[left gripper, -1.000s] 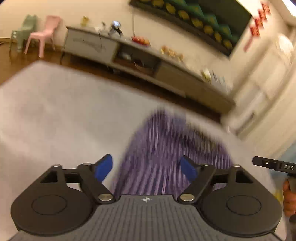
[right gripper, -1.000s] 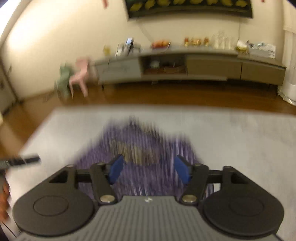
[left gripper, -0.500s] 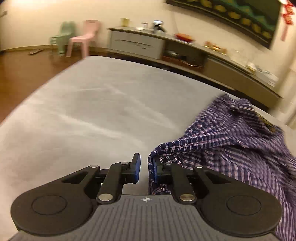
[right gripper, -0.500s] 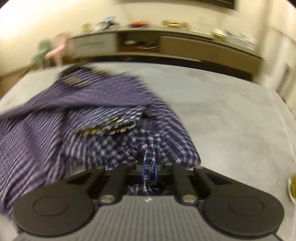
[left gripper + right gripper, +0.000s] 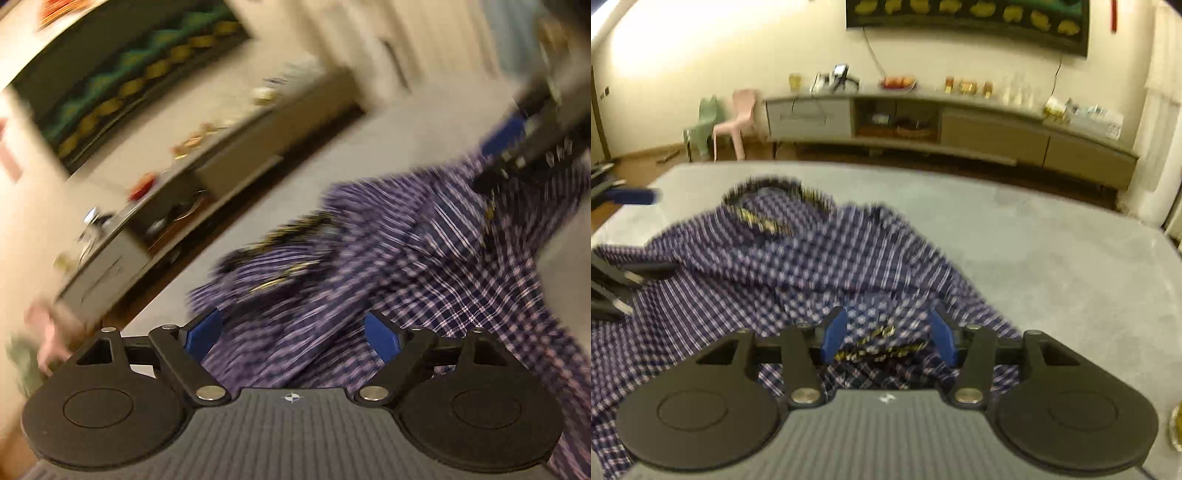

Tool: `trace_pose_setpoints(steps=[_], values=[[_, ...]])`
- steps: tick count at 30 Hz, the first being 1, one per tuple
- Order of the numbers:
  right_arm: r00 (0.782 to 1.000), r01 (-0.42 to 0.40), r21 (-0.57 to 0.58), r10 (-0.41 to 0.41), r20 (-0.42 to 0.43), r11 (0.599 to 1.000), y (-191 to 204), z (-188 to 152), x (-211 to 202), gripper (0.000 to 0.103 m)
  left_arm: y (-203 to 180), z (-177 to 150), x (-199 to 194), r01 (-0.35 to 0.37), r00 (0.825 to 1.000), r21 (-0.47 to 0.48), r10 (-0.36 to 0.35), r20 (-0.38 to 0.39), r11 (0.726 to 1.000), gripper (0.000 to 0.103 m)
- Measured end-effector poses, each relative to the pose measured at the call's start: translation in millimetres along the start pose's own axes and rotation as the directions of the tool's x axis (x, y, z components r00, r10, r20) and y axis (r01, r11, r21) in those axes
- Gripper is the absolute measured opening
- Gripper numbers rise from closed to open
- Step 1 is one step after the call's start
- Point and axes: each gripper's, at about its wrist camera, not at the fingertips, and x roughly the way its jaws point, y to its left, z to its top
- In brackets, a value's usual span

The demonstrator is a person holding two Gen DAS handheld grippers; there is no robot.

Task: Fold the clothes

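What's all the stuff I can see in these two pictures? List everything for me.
shirt: one, purple and white check, crumpled on the grey surface
surface: one, grey, under the shirt
sideboard: one, grey and brown, along the far wall
chairs: two, pink and green, left of the sideboard
picture: one, dark with yellow shapes, on the wall above the sideboard
fruit bowl: one, orange contents, on the sideboard
left hand-held gripper: one, black with blue pads, jaws opening, shirt below them, pads not pressing it
right hand-held gripper: one, black with blue pads, jaws opening, shirt fold between them
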Motion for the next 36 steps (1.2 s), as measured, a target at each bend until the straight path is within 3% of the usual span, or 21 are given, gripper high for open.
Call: trace_pose_setpoints(steps=[3,4,5,8,10,11,13,14,16,18,19,20,22,23,26,30,31,32,33,35,36], values=[[0.999,-0.028,0.008,0.028,-0.041,1.0,-4.2,-5.4,9.2,0.05,-9.7,8.5,46.6,-0.003,0.999,0.08,0.007,-0.04,0.997,0.071],[0.998,-0.037,0.011,0.037,-0.054,0.999,-5.6,-7.2,12.2,0.043,-2.9,8.7,56.3,0.003,0.998,0.064,0.001,-0.058,0.998,0.04],[0.997,-0.047,0.016,0.048,-0.067,0.999,-8.3,-7.4,14.1,0.025,5.3,8.8,64.6,0.009,0.997,0.04,-0.006,-0.072,0.999,0.014],[0.994,-0.073,0.043,0.076,-0.083,0.996,-17.0,-6.1,15.3,0.012,64.4,7.9,52.5,0.024,0.999,-0.2,-0.03,-0.023,0.98,0.001],[0.995,-0.075,0.086,0.081,-0.065,0.993,-22.7,-3.5,11.9,0.01,126.0,-1.4,27.3,0.001,0.999,-0.453,0.019,0.04,0.892,0.0],[0.995,-0.077,0.108,0.083,-0.056,0.991,-25.5,-2.2,10.2,0.008,162.1,-12.8,10.5,-0.011,0.996,-0.587,0.06,0.065,0.81,0.0],[0.997,-0.069,0.159,0.075,-0.033,0.985,-33.6,0.3,0.8,0.008,230.0,-50.8,-18.4,-0.075,0.983,-0.804,0.181,0.041,0.59,0.0],[0.996,-0.082,0.2,0.088,-0.022,0.976,-38.5,0.7,-2.0,0.008,250.6,-68.6,-28.9,-0.125,0.973,-0.842,0.231,0.0,0.525,0.0],[0.993,-0.117,0.275,0.121,0.002,0.954,-46.0,1.0,-7.0,0.007,256.2,-80.7,-37.4,-0.128,0.977,-0.794,0.215,0.003,0.594,0.0],[0.987,-0.158,0.323,0.155,0.034,0.933,-47.4,1.6,-13.3,0.006,220.8,-67.1,-36.7,-0.003,0.997,-0.667,0.057,0.059,0.745,0.003],[0.983,-0.184,0.332,0.171,0.068,0.925,-44.3,3.2,-20.5,0.005,197.4,-57.5,-35.9,0.053,0.997,-0.585,-0.012,0.073,0.809,0.016],[0.977,-0.211,0.34,0.187,0.104,0.916,-41.1,4.8,-27.8,0.005,168.3,-44.4,-36.3,0.072,0.996,-0.484,-0.038,0.079,0.872,0.046],[0.961,-0.254,0.326,0.201,0.188,0.91,-31.2,10.0,-49.7,0.005,118.5,-22.8,-34.4,0.091,0.99,-0.302,-0.054,0.131,0.949,0.087],[0.953,-0.271,0.316,0.206,0.224,0.909,-27.0,11.4,-59.8,0.005,94.0,-12.4,-32.8,0.091,0.985,-0.206,-0.058,0.161,0.974,0.093],[0.905,-0.362,0.278,0.265,0.332,0.89,-21.9,11.0,-87.0,0.004,38.2,9.5,-5.3,0.033,0.986,0.051,-0.041,0.16,0.998,0.094],[0.843,-0.476,0.242,0.361,0.398,0.846,-30.2,9.5,-103.4,0.004,-1.4,24.2,37.5,-0.011,0.992,0.247,-0.02,0.122,0.969,0.094],[0.827,-0.504,0.236,0.386,0.408,0.831,-33.2,9.4,-105.4,0.004,-6.5,26.9,46.5,-0.012,0.993,0.272,-0.02,0.113,0.962,0.076],[0.81,-0.532,0.231,0.411,0.418,0.815,-36.2,9.3,-107.4,0.004,-3.5,30.8,54.4,0.013,0.995,0.25,-0.036,0.09,0.968,0.026],[0.792,-0.559,0.225,0.435,0.428,0.798,-39.2,9.2,-109.5,0.004,0.8,34.6,61.0,0.038,0.996,0.222,-0.055,0.07,0.974,0.006],[0.788,-0.564,0.222,0.438,0.433,0.795,-45.8,8.2,-112.2,0.004,33.3,38.8,50.7,0.119,0.988,0.043,-0.123,0.092,0.992,0.002],[0.784,-0.569,0.22,0.44,0.438,0.793,-48.4,7.8,-114.0,0.004,62.1,32.2,39.3,0.121,0.986,-0.088,-0.109,0.127,0.989,0.002]])
